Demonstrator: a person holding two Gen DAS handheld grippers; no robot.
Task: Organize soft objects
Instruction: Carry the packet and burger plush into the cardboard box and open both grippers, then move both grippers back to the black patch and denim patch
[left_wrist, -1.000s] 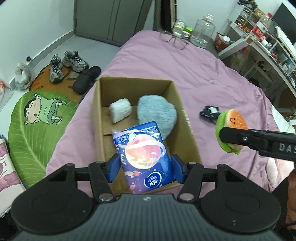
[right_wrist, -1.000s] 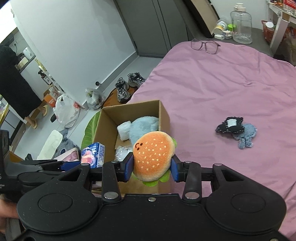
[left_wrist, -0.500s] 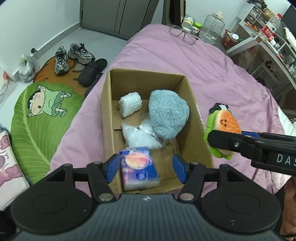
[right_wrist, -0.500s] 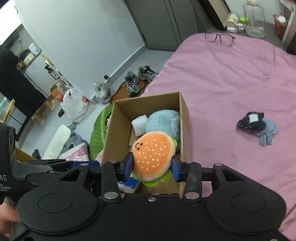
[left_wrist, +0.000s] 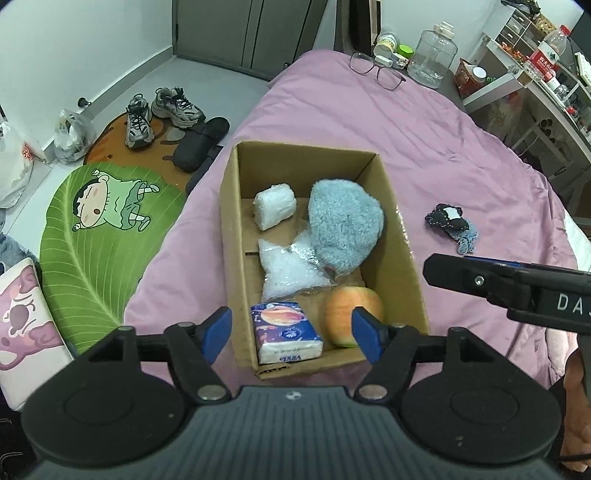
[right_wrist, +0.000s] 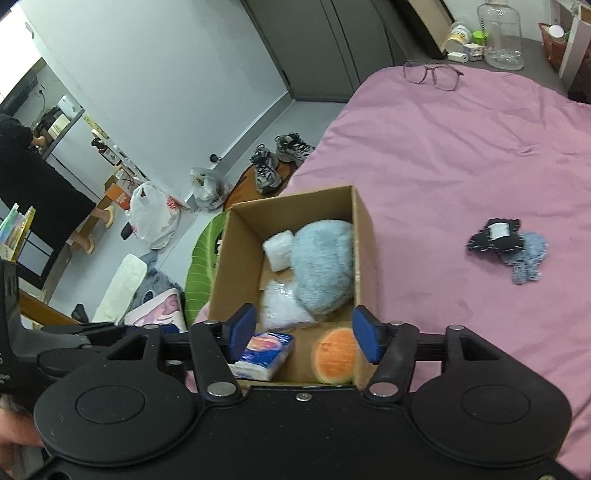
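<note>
Your left claw (left_wrist: 291, 334) hangs over the near end of the cardboard box (left_wrist: 232, 236), and its jaws are opening with nothing pressed between the blue pads (left_wrist: 218, 330). Right under it, inside the box at the near wall, lies the blue tissue pack (left_wrist: 286, 330). It is free of the pads. Your right claw (right_wrist: 302, 336) is over the same end of the box, a bit to the right, and its jaws are opening too. The burger plush (right_wrist: 334, 356) is down in the near right corner of the box, just beside the tissue pack, and it looks a little blurry. The pads do not press on it. A little farther in, a clear plastic bag (left_wrist: 290, 269) lies on the box floor. Next to it, on the right, sits the big fluffy blue plush (left_wrist: 343, 225), which leans on the right wall. At the far end of the box is a small white roll (left_wrist: 275, 205). The box stands on the pink bed (left_wrist: 443, 155). Out on the bed, well apart from the box on the right, lie a small black toy (left_wrist: 443, 218) and a little blue knitted toy (left_wrist: 467, 240), touching each other. Far away, near the top of the bed, a pair of glasses (left_wrist: 376, 68) rests on the cover.
</note>
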